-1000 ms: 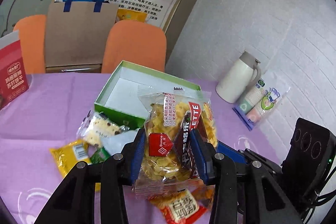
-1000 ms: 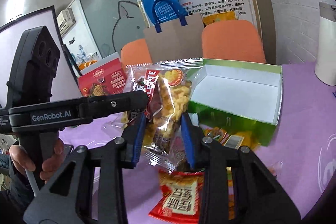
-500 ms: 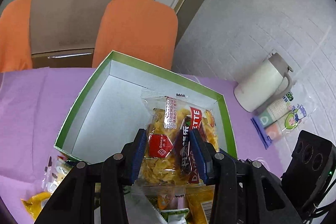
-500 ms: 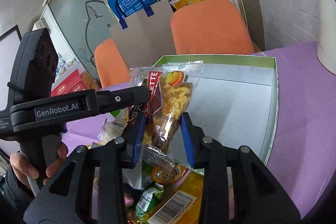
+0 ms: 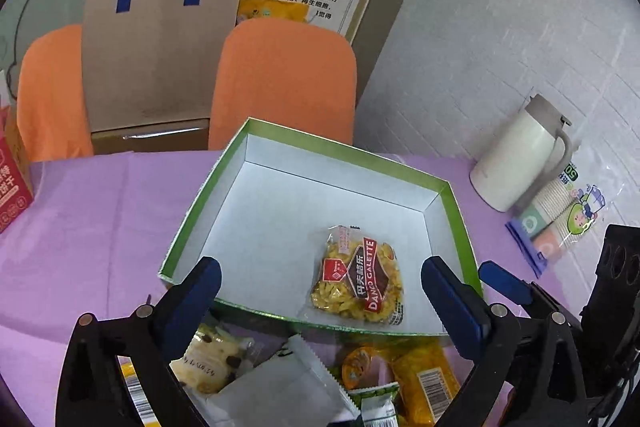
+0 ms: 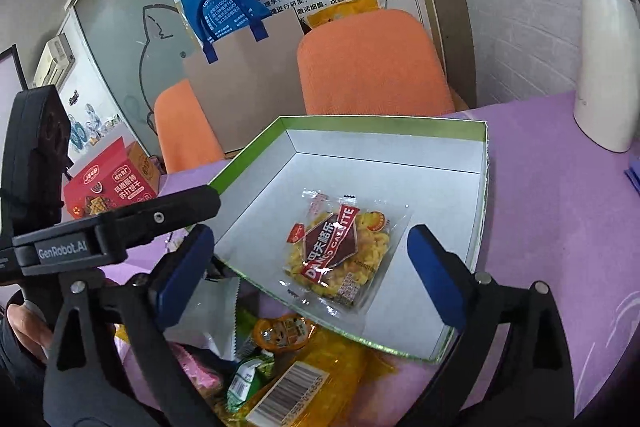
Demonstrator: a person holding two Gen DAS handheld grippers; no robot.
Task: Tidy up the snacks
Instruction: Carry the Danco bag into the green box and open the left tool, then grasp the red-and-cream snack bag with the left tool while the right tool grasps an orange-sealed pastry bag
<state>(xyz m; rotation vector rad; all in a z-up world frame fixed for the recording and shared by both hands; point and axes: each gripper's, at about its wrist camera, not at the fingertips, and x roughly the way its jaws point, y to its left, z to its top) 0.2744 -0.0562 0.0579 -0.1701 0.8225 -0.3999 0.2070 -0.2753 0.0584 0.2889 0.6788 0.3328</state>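
Note:
A clear packet of yellow galette snacks (image 5: 357, 277) (image 6: 343, 246) lies flat on the white floor of the green-rimmed box (image 5: 304, 143) (image 6: 380, 121), near its front edge. My left gripper (image 5: 324, 301) hangs open above the box's near rim, nothing between its blue pads. My right gripper (image 6: 312, 271) is open too, spread wide on both sides of the packet and apart from it. More snack packets (image 5: 288, 383) (image 6: 276, 359) are heaped on the purple tablecloth in front of the box. The left gripper's body (image 6: 100, 235) crosses the right wrist view.
A cream thermos jug (image 5: 524, 155) (image 6: 604, 51) and a sleeve of paper cups (image 5: 560, 219) stand right of the box. A red carton (image 6: 112, 183) sits at the left. Two orange chairs (image 5: 284, 83) and a brown paper bag (image 5: 156, 47) are behind the table.
Both grippers were shut on the galette packet, carrying it over the box. Both have since opened, and the packet now lies on the box floor.

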